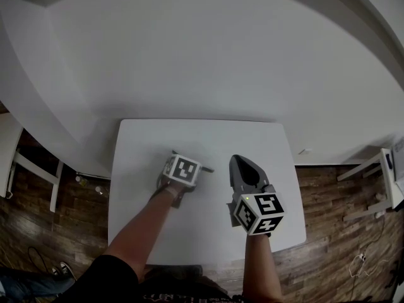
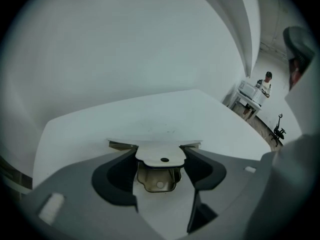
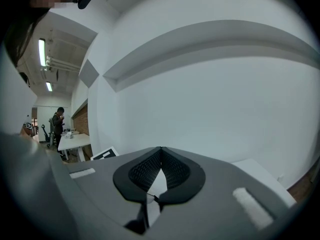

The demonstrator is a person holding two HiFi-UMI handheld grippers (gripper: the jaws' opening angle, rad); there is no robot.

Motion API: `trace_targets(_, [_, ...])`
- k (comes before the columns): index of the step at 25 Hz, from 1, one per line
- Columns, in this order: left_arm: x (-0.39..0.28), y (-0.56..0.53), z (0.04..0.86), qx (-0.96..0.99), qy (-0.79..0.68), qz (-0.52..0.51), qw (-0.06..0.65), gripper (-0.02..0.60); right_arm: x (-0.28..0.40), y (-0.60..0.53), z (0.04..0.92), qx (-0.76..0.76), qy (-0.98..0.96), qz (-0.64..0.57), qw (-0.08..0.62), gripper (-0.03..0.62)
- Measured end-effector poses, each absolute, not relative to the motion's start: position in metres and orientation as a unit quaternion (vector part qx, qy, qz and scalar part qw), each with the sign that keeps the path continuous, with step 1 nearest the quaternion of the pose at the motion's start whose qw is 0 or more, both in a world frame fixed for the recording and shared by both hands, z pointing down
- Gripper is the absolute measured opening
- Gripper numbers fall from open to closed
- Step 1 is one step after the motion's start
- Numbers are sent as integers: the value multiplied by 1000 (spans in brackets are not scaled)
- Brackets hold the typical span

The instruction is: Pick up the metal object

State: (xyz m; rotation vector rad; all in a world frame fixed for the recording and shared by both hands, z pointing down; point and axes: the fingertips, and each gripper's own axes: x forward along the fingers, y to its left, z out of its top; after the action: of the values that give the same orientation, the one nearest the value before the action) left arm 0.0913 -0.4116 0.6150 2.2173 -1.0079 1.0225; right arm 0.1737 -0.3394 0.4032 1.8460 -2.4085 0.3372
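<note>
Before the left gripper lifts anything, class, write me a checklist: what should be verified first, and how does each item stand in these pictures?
1. Metal object sits between the jaws of the left gripper: ok.
2. Pads press on both of its sides: ok.
3. Grip is near the object's middle, with an end showing on either side of the gripper in the head view: ok.
4. Object is already clear of the white table: cannot tell.
5. Right gripper is shut, empty and apart from the object: ok.
6. Nothing else lies on the table beside the grip: ok.
</note>
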Motion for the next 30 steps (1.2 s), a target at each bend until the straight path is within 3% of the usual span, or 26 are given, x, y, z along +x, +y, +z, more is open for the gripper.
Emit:
trace_targets(15, [78,-385,427,873,-418,228,107,288,163,-342,367,586,-806,84,16,11])
trace_targets(30, [54,-355,371,870,-457,177,57,284,145,-328,339,571,-819,43,9,9])
